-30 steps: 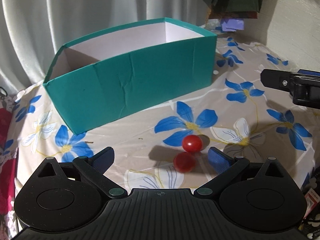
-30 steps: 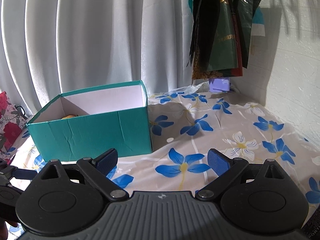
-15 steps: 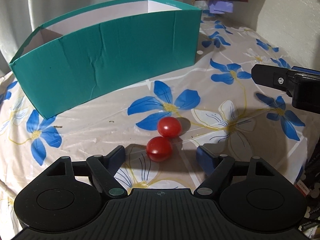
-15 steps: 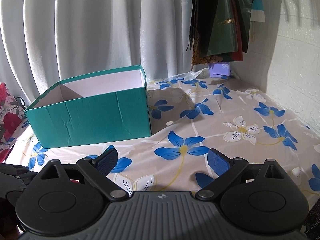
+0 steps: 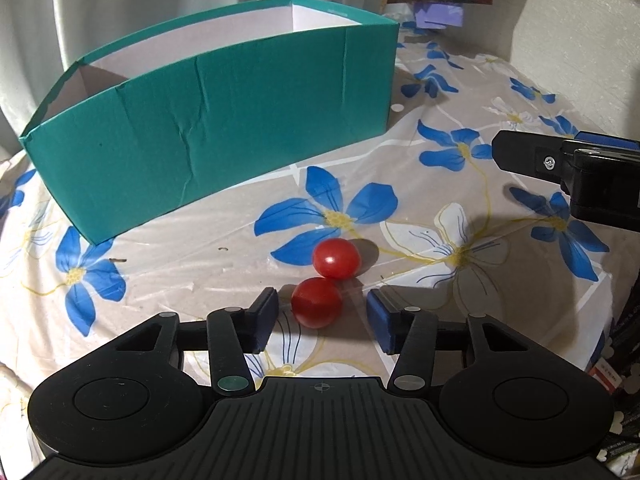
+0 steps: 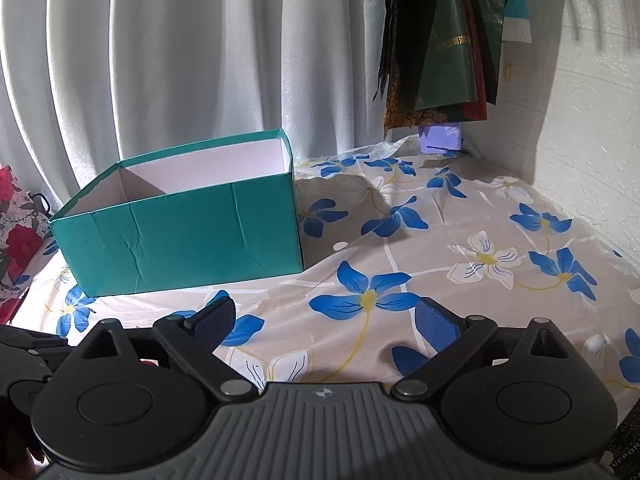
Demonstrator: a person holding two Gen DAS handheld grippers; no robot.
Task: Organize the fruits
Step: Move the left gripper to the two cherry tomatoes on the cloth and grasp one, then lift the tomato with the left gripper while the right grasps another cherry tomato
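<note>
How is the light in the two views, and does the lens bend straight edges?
Left wrist view: the teal box bows into a curve, dark shadow lies under the left gripper around the near tomato, and the far tomato carries a small glare spot. Right wrist view: brighter, with the curtain evenly lit and sharp.

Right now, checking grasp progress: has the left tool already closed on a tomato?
No. The left tool is open, with the nearer tomato lying untouched between its fingers.

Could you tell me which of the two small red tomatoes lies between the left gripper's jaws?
The nearer small red tomato sits between the open jaws of the left gripper; the other red tomato lies just beyond it, toward the teal cardboard box.
</note>
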